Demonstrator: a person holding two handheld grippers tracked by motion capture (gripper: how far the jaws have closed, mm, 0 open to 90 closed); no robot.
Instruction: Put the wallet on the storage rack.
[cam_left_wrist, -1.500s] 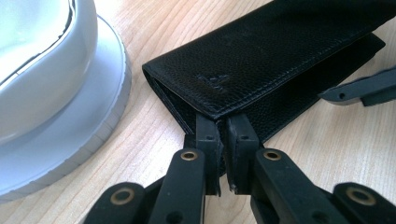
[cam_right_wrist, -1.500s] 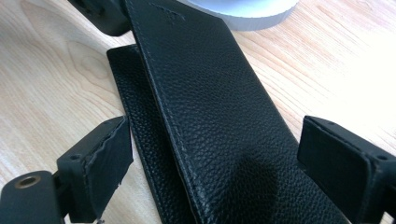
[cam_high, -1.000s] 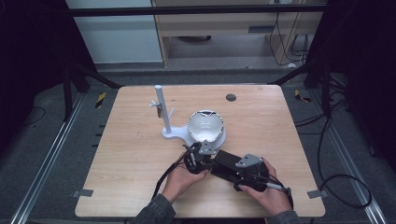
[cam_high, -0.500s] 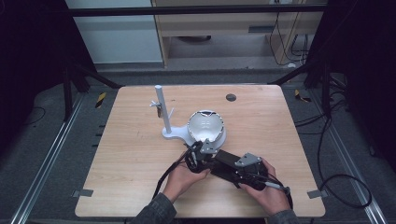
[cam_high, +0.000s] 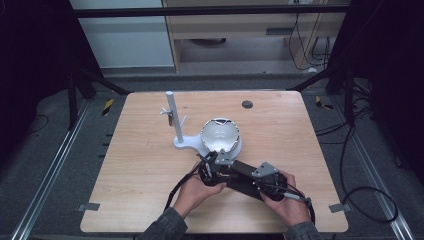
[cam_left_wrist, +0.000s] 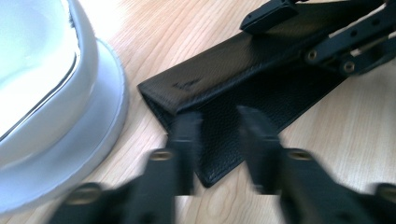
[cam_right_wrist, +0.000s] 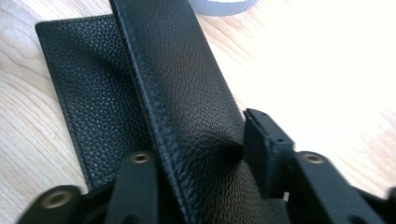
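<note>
While I watch from the high view, a white stand (cam_high: 178, 131) with a thin upright post rises at the left of the wooden surface (cam_high: 135, 170), and a white bowl-shaped piece (cam_high: 220, 135) sits on its base just to the right. Near the front edge, my left hand-held gripper (cam_high: 210, 167) is at one end of a black leather wallet (cam_high: 242, 177) that lies on the surface just in front of the white piece. In the left gripper view its jaws have just been opening; they stand a little apart over the wallet's (cam_left_wrist: 233, 93) near corner, blurred, and I see no pinch on the leather. To the right, my right hand-held gripper (cam_high: 272, 182) is at the wallet's other end. In the right gripper view its jaws have just been closing, and the raised flap of the wallet (cam_right_wrist: 182, 107) runs between them, dented where the right jaw presses in, so it is pinching the flap. The lower flap lies flat on the wood.
</note>
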